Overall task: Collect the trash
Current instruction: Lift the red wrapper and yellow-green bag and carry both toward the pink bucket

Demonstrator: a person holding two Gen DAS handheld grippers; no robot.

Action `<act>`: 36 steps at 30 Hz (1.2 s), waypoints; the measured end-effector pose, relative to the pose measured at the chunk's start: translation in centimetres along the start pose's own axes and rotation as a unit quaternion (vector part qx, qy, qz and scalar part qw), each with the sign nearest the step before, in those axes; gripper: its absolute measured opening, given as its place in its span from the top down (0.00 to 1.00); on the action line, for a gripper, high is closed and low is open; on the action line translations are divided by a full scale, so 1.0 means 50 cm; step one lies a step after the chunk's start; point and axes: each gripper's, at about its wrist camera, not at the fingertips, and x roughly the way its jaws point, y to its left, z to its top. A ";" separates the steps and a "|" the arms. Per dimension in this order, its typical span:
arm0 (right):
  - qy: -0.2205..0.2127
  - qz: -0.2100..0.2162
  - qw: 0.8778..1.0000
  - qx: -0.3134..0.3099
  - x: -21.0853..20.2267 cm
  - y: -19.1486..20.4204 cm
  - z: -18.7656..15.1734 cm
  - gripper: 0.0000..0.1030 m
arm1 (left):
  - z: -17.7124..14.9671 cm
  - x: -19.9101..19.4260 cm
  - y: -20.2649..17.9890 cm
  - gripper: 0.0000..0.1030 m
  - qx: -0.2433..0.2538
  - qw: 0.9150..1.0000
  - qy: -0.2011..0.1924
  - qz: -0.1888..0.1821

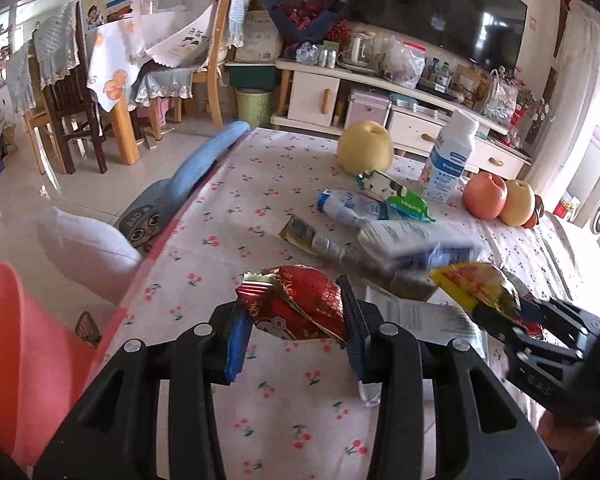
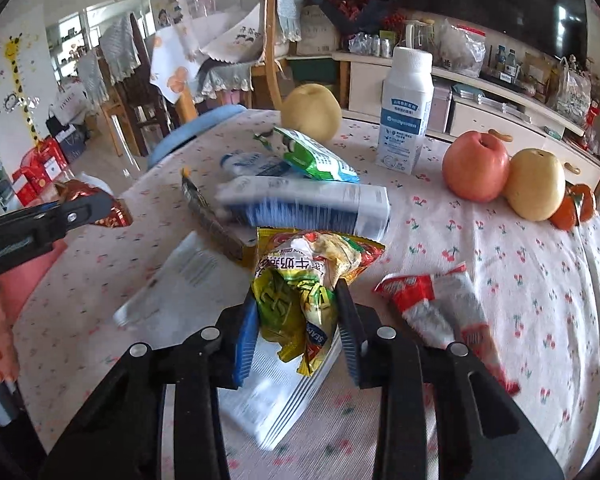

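My left gripper (image 1: 294,320) is shut on a crumpled red foil wrapper (image 1: 300,304), held a little above the cherry-print tablecloth (image 1: 228,184). In the right wrist view the same wrapper (image 2: 112,210) shows at the far left. My right gripper (image 2: 298,316) is shut on a yellow and green snack wrapper (image 2: 300,280), which also appears at the right as the yellow wrapper (image 1: 476,284). More trash lies ahead: a white and blue carton (image 2: 312,202), a green packet (image 2: 316,156), a flattened bottle (image 1: 348,206), a red and white wrapper (image 2: 432,300) and a white pouch (image 2: 188,276).
An upright white bottle (image 2: 406,112), a pale pear (image 2: 310,110), an apple (image 2: 474,166), a yellow pear (image 2: 534,184) and an orange fruit (image 2: 576,206) stand at the back of the table. A pink object (image 1: 24,344) sits off the table's left edge. Chairs and a TV cabinet lie beyond.
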 end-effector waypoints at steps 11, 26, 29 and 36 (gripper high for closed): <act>-0.021 -0.008 1.000 0.005 -0.068 0.066 -0.047 0.64 | -0.021 -0.049 0.049 0.59 -0.004 1.000 -0.013 0.007; -0.026 0.015 0.999 -0.014 -0.137 0.202 -0.087 0.64 | -0.050 -0.142 0.158 0.59 -0.056 0.997 -0.048 0.013; -0.027 0.025 0.999 -0.021 -0.146 0.228 -0.088 0.64 | -0.051 -0.156 0.193 0.59 -0.069 0.996 -0.056 0.019; -0.035 0.052 0.997 -0.052 -0.163 0.322 -0.072 0.64 | -0.054 -0.191 0.296 0.59 -0.111 0.991 -0.073 0.034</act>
